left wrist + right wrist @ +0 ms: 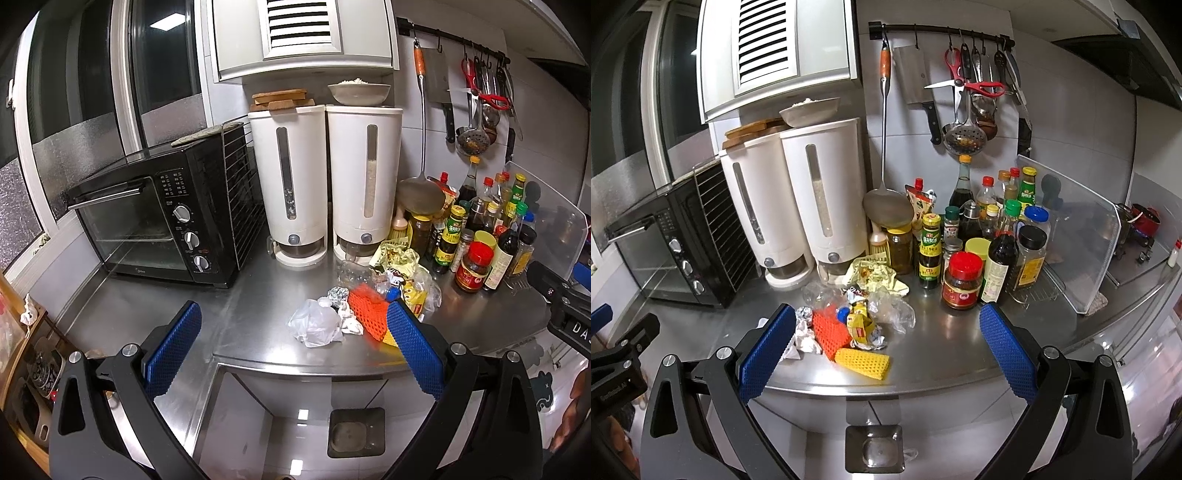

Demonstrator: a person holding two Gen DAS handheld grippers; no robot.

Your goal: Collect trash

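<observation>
Approach step, nothing grabbed. Left tongs (295, 347) and right tongs (888, 349) both hung released, empty, short of the tabletop (942, 332) edge. Trash (849, 325) lay heaped near the front. Next likely: advance, clamp one piece, probably the yellow net (862, 363).

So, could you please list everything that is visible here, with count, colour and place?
oven: one, black, counter's left
dispensers: two, white, behind the trash
bowl: one, pale, on a dispenser
boards: stacked, brown, on the other dispenser
bottles and jars: many, mixed colours, counter's right
utensils: several, hanging on a black rail
foam net: one, orange, in the pile
foam net: one, yellow, near the front edge
plastic bag: one, white, pile's left
foil ball: one, silver
wrapper: one, pale yellow, crumpled
counter: steel
bin: one, grey, on the floor
left gripper: blue pads, open
right gripper: blue pads, open
</observation>
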